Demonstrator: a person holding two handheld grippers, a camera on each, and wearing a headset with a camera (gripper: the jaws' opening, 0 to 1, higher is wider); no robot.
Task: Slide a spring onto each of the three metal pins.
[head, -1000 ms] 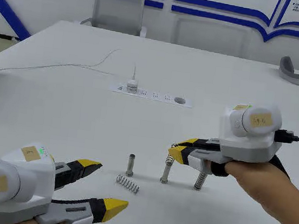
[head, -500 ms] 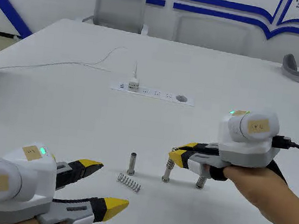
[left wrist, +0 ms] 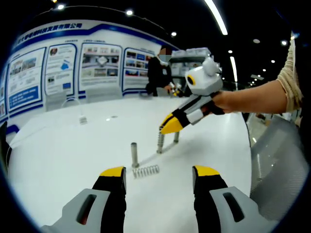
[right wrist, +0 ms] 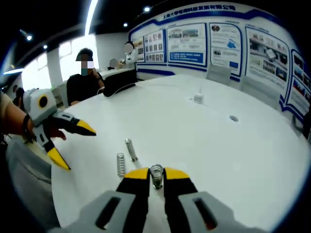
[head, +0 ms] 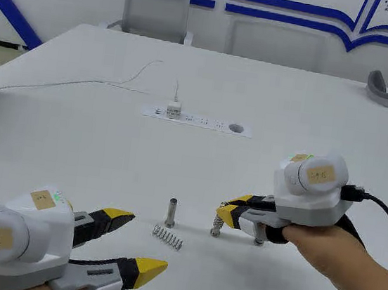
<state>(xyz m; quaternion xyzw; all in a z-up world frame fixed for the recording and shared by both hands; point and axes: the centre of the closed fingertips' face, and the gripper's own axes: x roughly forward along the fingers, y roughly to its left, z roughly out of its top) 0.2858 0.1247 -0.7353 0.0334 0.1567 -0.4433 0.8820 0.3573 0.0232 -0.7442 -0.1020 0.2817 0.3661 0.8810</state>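
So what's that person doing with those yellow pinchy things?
A person holds a gripper in each hand at a white table. The right gripper is shut on a spring sitting on the middle pin. The left pin is bare, with a loose spring lying beside it. The left gripper hovers open nearby.

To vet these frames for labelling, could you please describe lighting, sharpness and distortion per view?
Head view: even light, sharp, faint shadows by the bare pin and loose spring. Left gripper view: fisheye bows the wall posters; ceiling lights glare. Right gripper view: bright window washes out; the held spring looks soft.
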